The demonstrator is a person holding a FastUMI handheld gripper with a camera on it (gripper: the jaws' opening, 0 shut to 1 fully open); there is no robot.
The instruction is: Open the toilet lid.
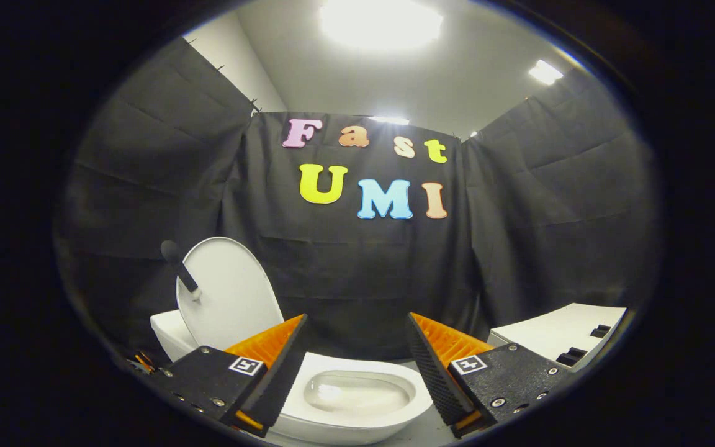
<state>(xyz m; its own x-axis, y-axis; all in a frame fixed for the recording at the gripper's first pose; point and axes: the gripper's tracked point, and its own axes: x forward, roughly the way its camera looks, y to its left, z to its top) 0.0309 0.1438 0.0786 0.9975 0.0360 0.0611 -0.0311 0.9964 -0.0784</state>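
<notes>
Around the toilet (357, 403) hangs black cloth (357, 273) on three sides, under a pale ceiling (457, 74) with bright light panels (381, 23). Everything below is placed from that toilet, going from big to small.

Its white bowl and seat ring lie low between the gripper's fingers and just beyond them, with water visible in the basin. Behind the bowl, toward its back left, the toilet lid (230, 301) stands raised, nearly upright and leaning back against the white tank (168, 332). Judging by this, the lifting step looks done and the task is close to finished or complete. A dark handle-like piece (179, 267) sits against the lid's left edge; what it is I cannot tell.

To the right of the bowl stands a white unit (565, 332) with dark slots. A strip of pale floor (438, 431) shows beside the bowl's base.

Nearest, the gripper (357, 366) has its two orange and black fingers (435, 372) spread wide apart, touching nothing. The next move probably calls only for drawing back clear of the bowl, unless the lid needs a nudge to sit firmly.
</notes>
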